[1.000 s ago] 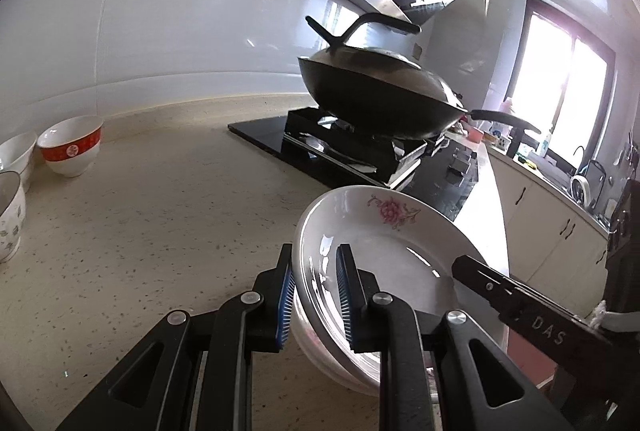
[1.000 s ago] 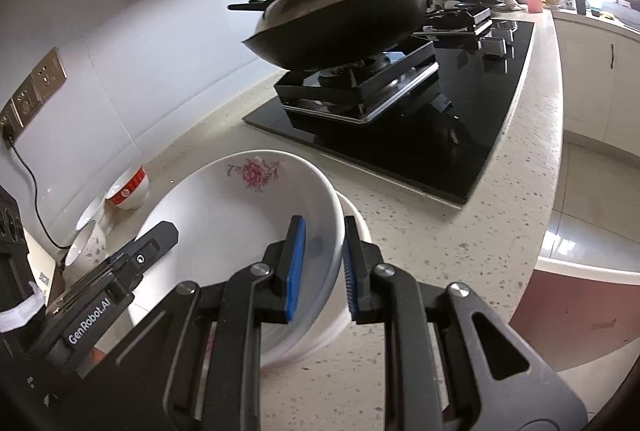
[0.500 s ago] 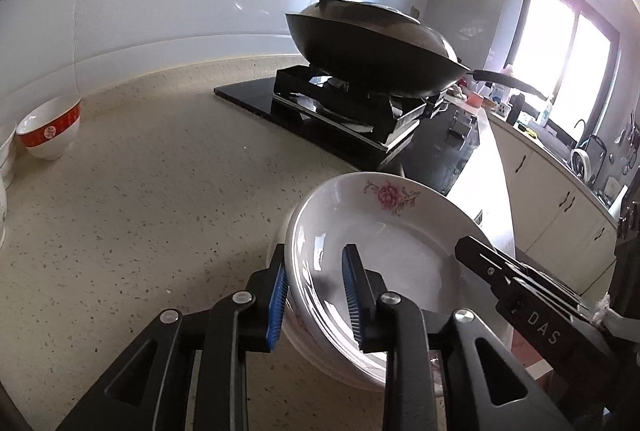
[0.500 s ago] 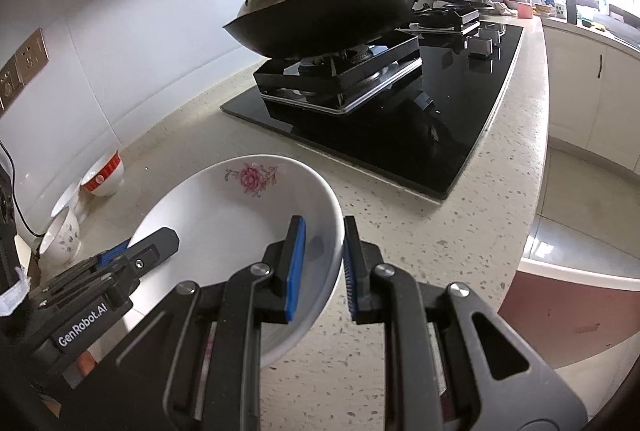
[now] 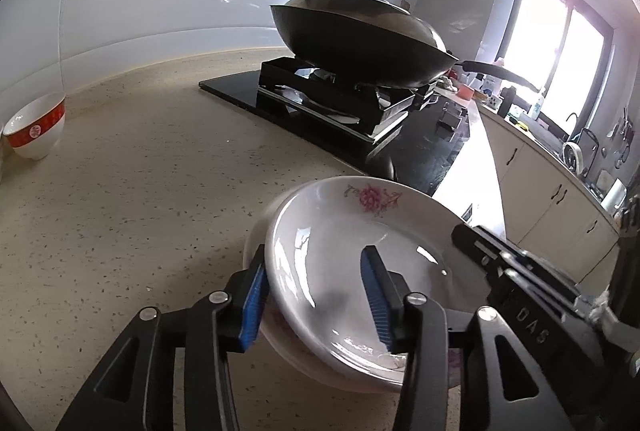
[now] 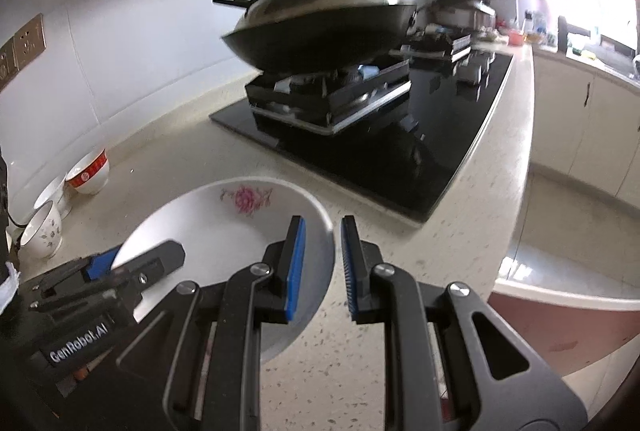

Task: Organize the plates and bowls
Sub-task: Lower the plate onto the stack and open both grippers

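A speckled beige bench (image 5: 120,199) runs along white wall tiles to a black hob carrying a wok (image 5: 360,43). The flowered plate (image 5: 360,271) rests on another plate near the bench's edge, straddled by the open left gripper (image 5: 316,295); the right gripper (image 6: 322,263) is parted too, holding nothing.

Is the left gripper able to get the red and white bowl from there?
Probably not yet. The left gripper straddles the flowered plate's rim, and the red and white bowl sits far across bare countertop.
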### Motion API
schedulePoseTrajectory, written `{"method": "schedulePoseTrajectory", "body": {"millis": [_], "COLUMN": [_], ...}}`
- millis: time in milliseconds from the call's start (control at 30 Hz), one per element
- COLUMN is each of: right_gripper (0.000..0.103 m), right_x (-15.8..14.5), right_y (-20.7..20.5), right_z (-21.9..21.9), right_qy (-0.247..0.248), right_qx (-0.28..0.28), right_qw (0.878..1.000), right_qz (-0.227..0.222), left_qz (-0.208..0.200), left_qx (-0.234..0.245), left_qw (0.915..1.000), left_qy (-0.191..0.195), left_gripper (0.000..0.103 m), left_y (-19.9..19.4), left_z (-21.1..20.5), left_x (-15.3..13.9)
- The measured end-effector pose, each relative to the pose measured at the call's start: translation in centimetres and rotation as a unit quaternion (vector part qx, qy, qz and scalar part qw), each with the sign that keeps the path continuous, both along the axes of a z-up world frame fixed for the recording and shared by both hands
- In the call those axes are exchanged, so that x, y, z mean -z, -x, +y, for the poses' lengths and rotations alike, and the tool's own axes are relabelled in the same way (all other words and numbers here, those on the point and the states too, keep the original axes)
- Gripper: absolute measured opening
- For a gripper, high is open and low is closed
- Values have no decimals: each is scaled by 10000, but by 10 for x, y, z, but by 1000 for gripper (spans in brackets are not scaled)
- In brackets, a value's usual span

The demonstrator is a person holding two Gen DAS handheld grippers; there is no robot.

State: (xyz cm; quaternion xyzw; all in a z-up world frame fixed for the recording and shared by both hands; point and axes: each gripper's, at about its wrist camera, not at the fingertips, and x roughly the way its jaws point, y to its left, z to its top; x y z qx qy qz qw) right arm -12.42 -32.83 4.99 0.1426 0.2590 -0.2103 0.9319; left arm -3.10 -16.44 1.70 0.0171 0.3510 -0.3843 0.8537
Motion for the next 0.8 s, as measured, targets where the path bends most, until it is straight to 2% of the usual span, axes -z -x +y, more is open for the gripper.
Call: {"method": "schedulePoseTrajectory", "body": {"millis": [100,267,333,400,633,800], "right_gripper": [22,23,24,26,28,29], "right_x": [-5,-4,-4,-5,0,-7], "right_y": [1,3,4,3,-1,3], "right_z": [1,-5,-6,-6,1,0], "right_qy": [117,-18,-52,-57,-93,-85], "right_qx": [17,59,63,23,-103,-78], "right_qw": [9999,10000,9999,9999,9999,9999], "right_qz": [-46,-63,-78,-81,-26,-122], "left_qz": [9,-5,-100,-240,-743,-733], "left_qx": [44,15,-43,-223,-363,-398], "left_qw": [10000,9999,9998,9994,9966,9965], "left_qy": [32,149,185,66,49,53], "left_gripper": [53,57,62,68,72,72], "left_y": [1,1,3,4,11,8], "left_z": [0,2,3,3,5,8], "left_x": [0,-2,-4,-6,-14,-15]}}
